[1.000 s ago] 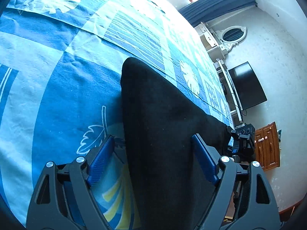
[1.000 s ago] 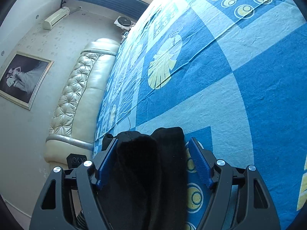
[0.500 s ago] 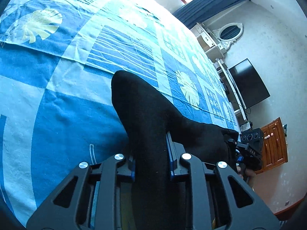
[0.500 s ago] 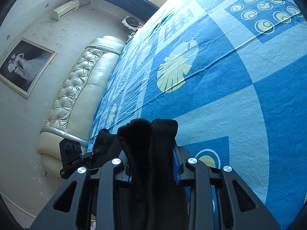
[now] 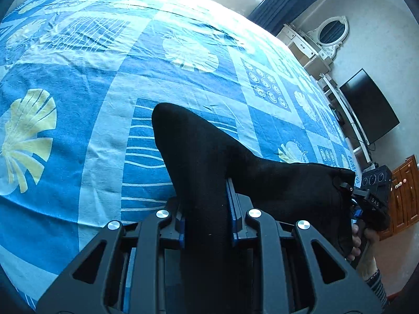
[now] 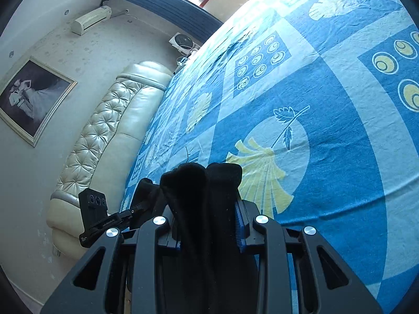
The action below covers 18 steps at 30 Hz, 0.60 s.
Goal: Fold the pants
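- The left gripper (image 5: 207, 217) is clamped on the black pants (image 5: 209, 157); its two blue pads press the cloth from both sides, and its jaws have just been closing onto it.
- Ahead of this gripper the pants rise as one rounded fold, then stretch to the right, toward the right gripper (image 5: 358, 209).
- In the left wrist view, the right gripper is seen at the far right end of the cloth, with a hand (image 5: 364, 238) on its handle and a striped sleeve (image 5: 377, 282) below.
- The right gripper (image 6: 209, 233) is also clamped on the pants (image 6: 201, 196); a thick bunch of cloth with two rounded folds sticks out just in front of its pads, and its jaws have just been closing too.
- To the left of it, the left gripper (image 6: 123, 217) holds the other end of the cloth.
- Under and ahead of both tools lies the blue bedsheet (image 5: 110, 136) with yellow leaf patterns.
- Beyond the right gripper, to the left, stands a cream padded headboard (image 6: 104, 141); a framed picture (image 6: 31, 99) hangs on the wall.
- Far right of the left gripper there is a dark television (image 5: 371, 104).
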{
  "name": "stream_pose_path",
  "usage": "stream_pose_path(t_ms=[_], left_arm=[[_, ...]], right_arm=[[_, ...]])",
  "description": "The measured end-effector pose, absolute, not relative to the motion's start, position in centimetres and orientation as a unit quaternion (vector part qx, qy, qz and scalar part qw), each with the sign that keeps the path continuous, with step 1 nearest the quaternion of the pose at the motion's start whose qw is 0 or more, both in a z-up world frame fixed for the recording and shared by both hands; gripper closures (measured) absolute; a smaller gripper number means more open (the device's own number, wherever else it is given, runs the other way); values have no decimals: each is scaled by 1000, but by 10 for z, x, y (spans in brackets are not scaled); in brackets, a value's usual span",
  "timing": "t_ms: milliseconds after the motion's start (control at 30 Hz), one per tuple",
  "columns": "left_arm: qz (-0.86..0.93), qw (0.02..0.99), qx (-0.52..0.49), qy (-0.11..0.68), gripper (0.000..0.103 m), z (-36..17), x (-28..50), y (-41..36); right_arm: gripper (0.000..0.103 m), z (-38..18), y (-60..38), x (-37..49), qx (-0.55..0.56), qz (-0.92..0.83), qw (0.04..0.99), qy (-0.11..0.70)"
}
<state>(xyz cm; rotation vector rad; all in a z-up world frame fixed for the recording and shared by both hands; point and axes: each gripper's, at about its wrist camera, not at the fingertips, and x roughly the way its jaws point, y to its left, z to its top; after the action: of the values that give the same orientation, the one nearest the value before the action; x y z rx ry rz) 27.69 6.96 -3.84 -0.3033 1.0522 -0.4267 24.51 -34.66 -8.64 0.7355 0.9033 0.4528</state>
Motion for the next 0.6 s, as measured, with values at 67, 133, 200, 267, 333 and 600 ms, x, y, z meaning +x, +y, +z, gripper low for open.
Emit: stream_pose_path(t_ms=[67, 133, 200, 267, 333, 600], left_arm=[[-200, 831, -138, 500, 79, -47, 280, 71], [-206, 831, -147, 496, 77, -52, 279, 75], [-206, 831, -153, 493, 76, -56, 278, 78], [-204, 832, -155, 491, 74, -58, 278, 78], [-204, 832, -157, 491, 73, -59, 278, 78], [-207, 830, -168, 489, 71, -62, 279, 82]], right_arm=[[73, -99, -350, 250, 351, 206, 803, 436], [73, -108, -356, 249, 369, 210, 793, 437], [73, -115, -360, 246, 381, 213, 788, 434], [73, -118, -362, 244, 389, 214, 785, 432], [73, -117, -361, 244, 391, 214, 785, 431], [72, -118, -361, 245, 396, 216, 781, 431]])
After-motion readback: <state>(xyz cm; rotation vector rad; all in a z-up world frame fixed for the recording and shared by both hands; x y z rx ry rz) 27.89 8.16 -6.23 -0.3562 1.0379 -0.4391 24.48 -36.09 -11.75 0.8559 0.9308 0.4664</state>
